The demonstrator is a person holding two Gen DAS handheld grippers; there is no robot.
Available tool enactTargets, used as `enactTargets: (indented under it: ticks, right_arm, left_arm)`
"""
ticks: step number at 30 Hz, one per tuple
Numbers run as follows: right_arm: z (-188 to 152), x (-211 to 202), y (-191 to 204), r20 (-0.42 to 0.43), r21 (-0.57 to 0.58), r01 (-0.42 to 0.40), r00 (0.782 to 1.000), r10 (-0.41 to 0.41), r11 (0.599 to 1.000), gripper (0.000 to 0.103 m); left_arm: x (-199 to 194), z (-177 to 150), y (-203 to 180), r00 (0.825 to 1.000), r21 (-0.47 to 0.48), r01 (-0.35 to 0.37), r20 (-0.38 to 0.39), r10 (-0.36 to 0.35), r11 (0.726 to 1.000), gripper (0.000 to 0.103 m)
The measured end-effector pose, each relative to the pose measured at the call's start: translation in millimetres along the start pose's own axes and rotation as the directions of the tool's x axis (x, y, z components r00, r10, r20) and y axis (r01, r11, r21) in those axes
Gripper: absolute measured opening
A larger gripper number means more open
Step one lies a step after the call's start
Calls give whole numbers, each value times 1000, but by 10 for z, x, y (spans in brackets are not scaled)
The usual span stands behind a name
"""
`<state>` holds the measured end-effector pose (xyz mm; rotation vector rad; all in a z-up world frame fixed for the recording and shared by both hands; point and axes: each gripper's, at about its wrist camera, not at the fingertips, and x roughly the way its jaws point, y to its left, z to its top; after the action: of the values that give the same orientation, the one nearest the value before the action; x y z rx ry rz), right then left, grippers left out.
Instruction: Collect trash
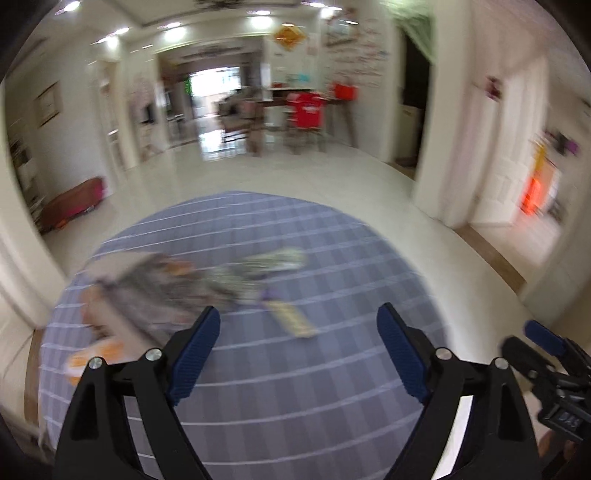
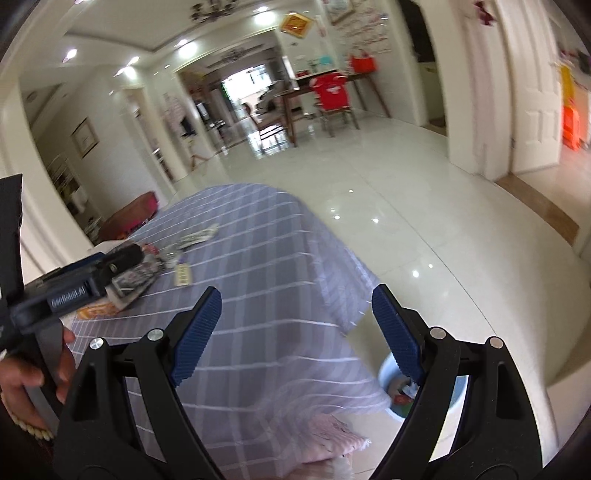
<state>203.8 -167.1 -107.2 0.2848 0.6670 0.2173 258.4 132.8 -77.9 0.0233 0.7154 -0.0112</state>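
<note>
Trash [image 1: 173, 291], a blurred heap of wrappers, is seen on the far left of the checked tablecloth [image 1: 295, 406], not yet gripped; both the left gripper [image 1: 298, 354] and right gripper [image 2: 296, 334] are held wide open and empty, so a reach toward the heap is judged next, then the bin [image 2: 388, 373] on the floor.

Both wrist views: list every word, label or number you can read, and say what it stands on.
"GenRobot.AI": on the side of the left gripper, seen in the right wrist view.
Print on the wrappers on the checked tablecloth: too blurred to read.
Gold-and-red diamond sign on the far wall: too small to read.
</note>
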Motion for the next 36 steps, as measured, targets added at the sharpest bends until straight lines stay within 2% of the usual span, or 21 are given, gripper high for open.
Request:
enactTargets:
  ticks: [4,6,9,13,17,19,21,22,24,28,29,33,36]
  right_arm:
    - [65,192,372,-15,-50,-38,999,37,998,82]
    - [93,300,532,-23,-72,-54,998,52,996,82]
    - [118,475,785,-39,-100,-74,997,71,992,82]
    - [134,734,1091,-66,-137,-92,994,83,986,82]
    - [158,1000,1330,-102,-180,-94,992,76,979,82]
    - [158,1118,1425,-120,-206,-87,991,63,975,82]
    - [155,1246,1491,-140,-233,-82,989,49,969,82]
    - [149,1314,1525,-152,-248,-77,988,40,966,82]
    - [134,1428,1580,-175,-278,-66,984,17,958,82]
    - [170,1616,1654,-194,-307,-67,981,6,949,80]
    - [194,1663,1690,-194,-321,-67,981,4,945,77]
    - [261,1902,1825,-225,-374,-76,974,-11,924,56]
    - [269,2017,1890,-248,-385,-96,969,-3,918,54]
  left_arm:
    - [1,35,763,997,-137,-80,-1,80,987,85]
    - [22,23,1091,995,-200,-96,-6,96,975,85]
    - [87,-1,1375,995,-255,-97,-16,96,962,85]
    - [304,-14,1557,997,-264,-73,-56,60,962,85]
    - [488,33,1522,997,-240,-53,-72,37,969,85]
    - [568,81,1515,997,-227,-35,-75,18,973,78]
    - [663,108,1523,996,-215,-23,-87,4,976,61]
    - [712,125,1526,995,-213,-16,-96,-4,977,56]
    - [768,140,1529,994,-210,-22,-111,-2,978,25]
    - [702,142,1518,997,-230,26,-62,-42,973,12]
    - [671,143,1517,998,-234,31,-49,-43,972,10]
    - [438,138,1574,999,-242,41,16,-38,969,4]
    - [314,182,1552,998,-227,51,49,-41,973,3]
